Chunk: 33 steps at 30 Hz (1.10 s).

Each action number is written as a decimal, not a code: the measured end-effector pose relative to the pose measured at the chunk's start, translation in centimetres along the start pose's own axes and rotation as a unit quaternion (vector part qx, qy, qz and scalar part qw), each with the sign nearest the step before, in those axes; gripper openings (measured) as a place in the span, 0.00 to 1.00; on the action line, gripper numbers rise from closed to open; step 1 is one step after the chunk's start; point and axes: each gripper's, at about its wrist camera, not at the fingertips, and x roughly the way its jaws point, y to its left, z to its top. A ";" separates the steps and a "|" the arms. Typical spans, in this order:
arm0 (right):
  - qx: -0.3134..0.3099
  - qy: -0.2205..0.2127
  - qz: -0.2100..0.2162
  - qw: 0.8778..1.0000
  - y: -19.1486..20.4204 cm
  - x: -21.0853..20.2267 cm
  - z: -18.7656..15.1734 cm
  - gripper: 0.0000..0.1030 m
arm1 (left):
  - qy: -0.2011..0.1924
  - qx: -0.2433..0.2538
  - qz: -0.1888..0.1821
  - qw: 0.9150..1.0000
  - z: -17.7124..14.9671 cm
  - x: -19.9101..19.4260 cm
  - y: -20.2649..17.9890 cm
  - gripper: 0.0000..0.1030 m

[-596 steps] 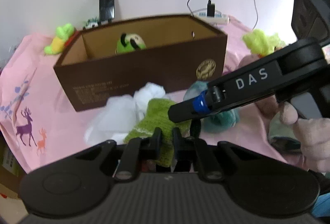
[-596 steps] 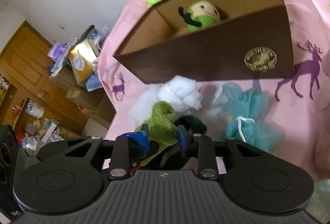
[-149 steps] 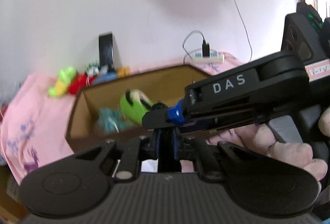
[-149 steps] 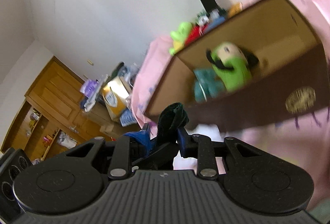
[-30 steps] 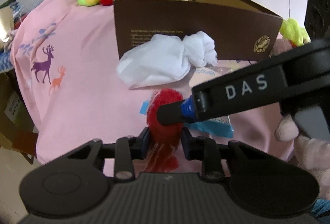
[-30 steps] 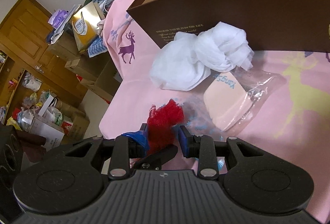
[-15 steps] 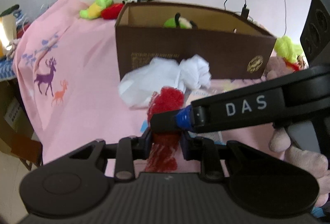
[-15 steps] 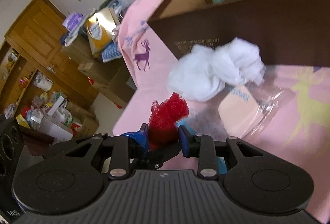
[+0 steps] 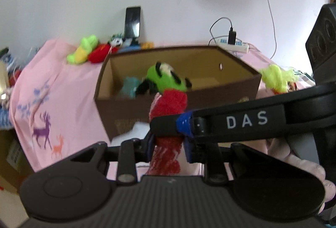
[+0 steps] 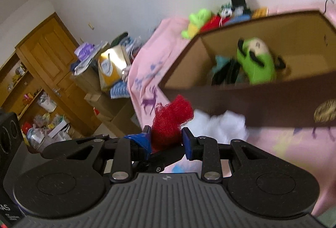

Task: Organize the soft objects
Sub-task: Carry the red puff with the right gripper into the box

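A red mesh puff (image 9: 168, 106) (image 10: 171, 116) hangs in the air just in front of the brown cardboard box (image 9: 117, 110) (image 10: 262, 100). Both grippers pinch it: my left gripper (image 9: 167, 144) is shut on its lower part, and my right gripper (image 10: 164, 140) is shut on it too, its black finger (image 9: 166, 126) crossing the left wrist view from the right. Inside the box lie a green plush toy (image 9: 166, 79) (image 10: 256, 64), a teal soft item (image 9: 129, 86) and something dark. A white cloth bundle (image 10: 218, 125) lies on the pink sheet before the box.
A pink deer-print sheet (image 9: 48, 102) covers the table. Small plush toys (image 9: 88, 52) and a phone (image 9: 132, 22) stand at the back by the wall. A yellow-green plush (image 9: 275, 78) and a power strip (image 9: 233, 43) lie to the right. Wooden cabinets (image 10: 48, 56) and clutter fill the floor at left.
Both grippers have risen together with the red puff off the sheet. The views tilted up, so the box's inside now shows and the white cloth dropped low.
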 end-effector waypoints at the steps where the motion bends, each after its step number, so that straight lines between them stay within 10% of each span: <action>1: 0.000 -0.007 -0.001 1.000 -0.1 0.0 0.6 0.14 | -0.005 0.005 0.000 1.000 0.6 0.2 -0.1 0.24; 17: 0.013 -0.026 -0.031 0.999 -3.2 4.4 8.8 0.15 | -0.017 0.004 -0.016 1.000 8.6 7.5 3.6 0.25; 33: 0.059 0.036 -0.048 0.996 -7.6 11.1 10.6 0.16 | 0.035 -0.010 0.024 0.999 8.8 15.5 6.6 0.42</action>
